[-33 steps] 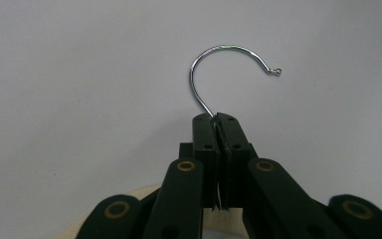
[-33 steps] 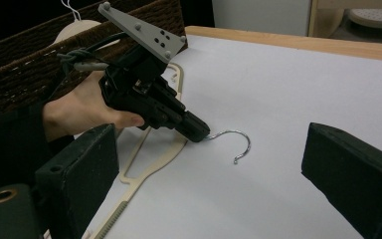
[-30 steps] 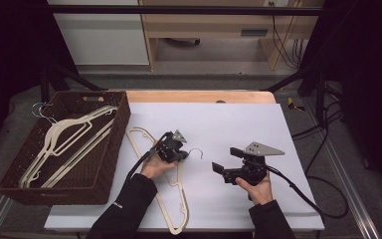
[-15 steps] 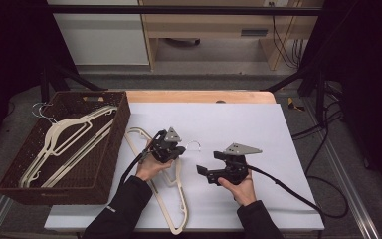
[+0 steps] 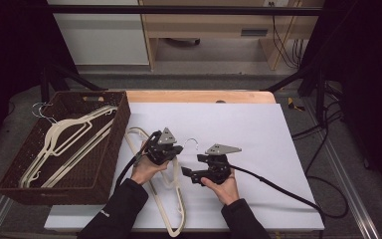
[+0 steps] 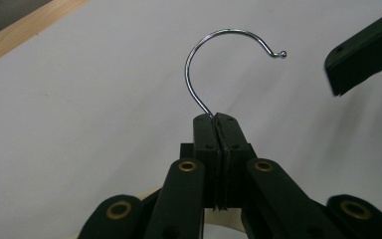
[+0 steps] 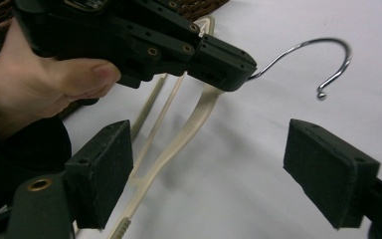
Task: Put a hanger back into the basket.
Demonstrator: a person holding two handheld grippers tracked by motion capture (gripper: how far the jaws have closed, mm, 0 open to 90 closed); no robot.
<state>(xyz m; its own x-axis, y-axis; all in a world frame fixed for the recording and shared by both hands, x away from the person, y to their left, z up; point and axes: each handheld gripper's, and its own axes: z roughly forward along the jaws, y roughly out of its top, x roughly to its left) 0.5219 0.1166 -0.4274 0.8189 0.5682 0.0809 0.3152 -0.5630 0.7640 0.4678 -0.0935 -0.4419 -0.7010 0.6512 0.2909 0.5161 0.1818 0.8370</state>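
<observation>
A cream plastic hanger (image 5: 171,199) with a metal hook (image 5: 191,143) lies partly on the white table, its hook end raised. My left gripper (image 5: 171,149) is shut on the base of the hook (image 6: 199,64), its jaws meeting around the wire (image 6: 215,122). My right gripper (image 5: 186,174) sits just right of it, open, pointing left at the hanger's neck. Its jaws have just been closing a little, and no thing is pressed between the pads (image 7: 209,174). In the right gripper view the left gripper (image 7: 219,62) holds the hook (image 7: 328,55) above the hanger's arm (image 7: 194,124).
A dark wicker basket (image 5: 10,184) stands at the table's left with several cream hangers (image 5: 64,144) inside. A black cable (image 5: 288,191) trails from the right gripper off the table's right side. The white sheet (image 5: 238,124) stretches behind and to the right.
The right gripper has moved left, close to the left gripper. The left gripper has lifted the hanger's hook end slightly and shifted a little right.
</observation>
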